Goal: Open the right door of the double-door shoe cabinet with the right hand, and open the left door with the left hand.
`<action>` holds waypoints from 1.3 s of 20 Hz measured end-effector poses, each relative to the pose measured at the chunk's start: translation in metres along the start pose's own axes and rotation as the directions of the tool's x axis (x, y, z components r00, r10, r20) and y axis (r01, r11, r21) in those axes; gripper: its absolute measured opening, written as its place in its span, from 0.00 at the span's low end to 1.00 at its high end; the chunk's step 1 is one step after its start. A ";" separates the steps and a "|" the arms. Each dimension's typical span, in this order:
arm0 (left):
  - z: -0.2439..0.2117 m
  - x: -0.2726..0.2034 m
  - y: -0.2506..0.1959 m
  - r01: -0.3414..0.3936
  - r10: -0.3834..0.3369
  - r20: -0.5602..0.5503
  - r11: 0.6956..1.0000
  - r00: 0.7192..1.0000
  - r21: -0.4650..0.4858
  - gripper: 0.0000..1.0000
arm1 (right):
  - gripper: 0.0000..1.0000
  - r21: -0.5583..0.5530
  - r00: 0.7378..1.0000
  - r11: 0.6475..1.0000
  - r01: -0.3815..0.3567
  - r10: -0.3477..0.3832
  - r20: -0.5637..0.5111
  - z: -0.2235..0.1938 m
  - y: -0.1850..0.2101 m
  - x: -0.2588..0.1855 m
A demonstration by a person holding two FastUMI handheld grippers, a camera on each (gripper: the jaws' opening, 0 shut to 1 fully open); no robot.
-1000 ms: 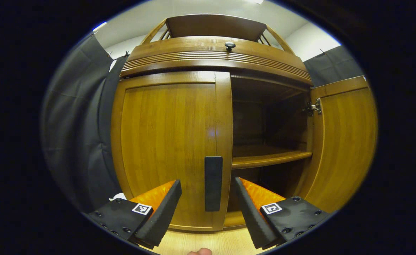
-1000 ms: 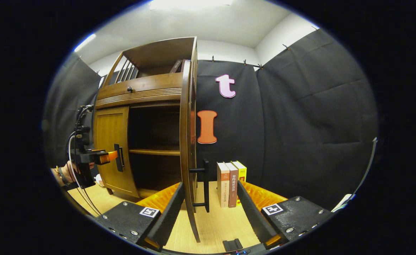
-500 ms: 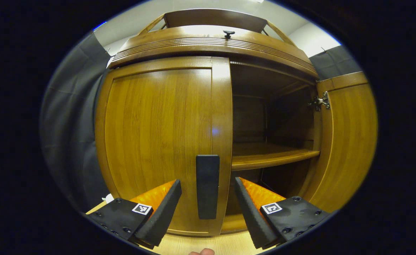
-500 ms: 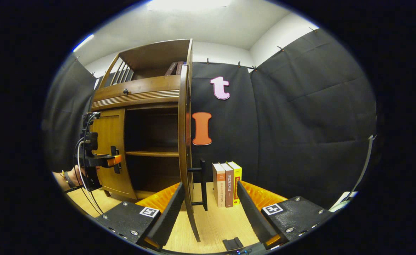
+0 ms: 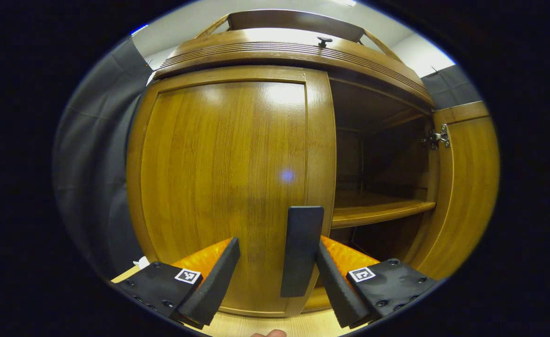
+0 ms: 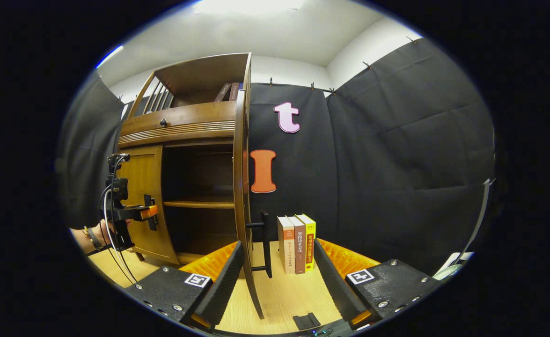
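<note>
- Right now the shoe cabinet (image 6: 181, 140) stands on the pale wood worktop (image 6: 286, 295), toward its far left, backed by the black cloth wall.
- Three upright books (image 6: 297, 243) stand on the worktop near its back edge, just beside the open right door (image 6: 241, 187); more books lean on the cabinet's top shelf (image 6: 228, 91).
- Small dark block (image 6: 306, 321) lies on the worktop at the near edge, between the right tongs' fingers.
- Right door is swung out edge-on w/ its black bar handle (image 6: 265, 243) facing the books; right tongs (image 6: 277, 276) are spread wide, door edge & handle sit in the gap, neither finger touching.
- Left door (image 5: 228, 187) is shut flat against the cabinet front; its black handle (image 5: 301, 250) stands in the gap of the left tongs (image 5: 277, 276), hard by the right-hand finger, contact can't be told. Tongs are released, not clenched.
- Left gripper view adds: hinge (image 5: 437, 137) on the right door's inner face, inner shelf (image 5: 380, 210), drawer knob (image 5: 324, 41) above, a fingertip at the bottom edge.
- Right gripper view adds: the left tongs (image 6: 146, 213) from the side at the left door handle, the hand (image 6: 99, 231) w/ a wristband holding them, cables trailing down, and the room's white ceiling.
</note>
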State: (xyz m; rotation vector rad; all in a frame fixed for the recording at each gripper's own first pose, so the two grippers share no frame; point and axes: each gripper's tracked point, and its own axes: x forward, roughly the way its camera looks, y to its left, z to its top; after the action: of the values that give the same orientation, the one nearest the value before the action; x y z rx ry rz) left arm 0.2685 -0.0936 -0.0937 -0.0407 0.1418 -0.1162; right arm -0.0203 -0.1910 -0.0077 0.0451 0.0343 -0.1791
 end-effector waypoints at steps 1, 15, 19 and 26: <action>0.001 0.002 -0.001 -0.001 0.001 0.001 1.000 1.000 0.007 0.98 | 0.90 -0.001 1.000 1.000 0.003 -0.003 0.000 0.000 0.000 -0.001; -0.003 0.003 -0.027 0.082 -0.082 -0.004 0.996 0.997 0.036 0.37 | 0.90 -0.044 1.000 0.999 -0.004 0.003 -0.019 -0.002 0.006 -0.008; -0.005 0.002 -0.027 0.086 -0.085 -0.016 0.996 0.996 0.027 0.31 | 0.90 -0.031 1.000 1.000 -0.007 0.006 -0.022 -0.003 0.006 -0.011; -0.004 -0.034 -0.025 0.085 -0.084 -0.046 0.996 0.995 0.038 0.30 | 0.90 -0.037 1.000 0.999 -0.029 0.028 -0.014 -0.003 0.014 -0.013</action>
State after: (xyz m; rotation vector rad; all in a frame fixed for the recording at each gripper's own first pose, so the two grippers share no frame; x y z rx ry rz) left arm 0.2319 -0.1149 -0.0917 -0.0044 0.1824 -0.2046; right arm -0.0310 -0.1743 -0.0096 0.0094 0.0503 -0.1496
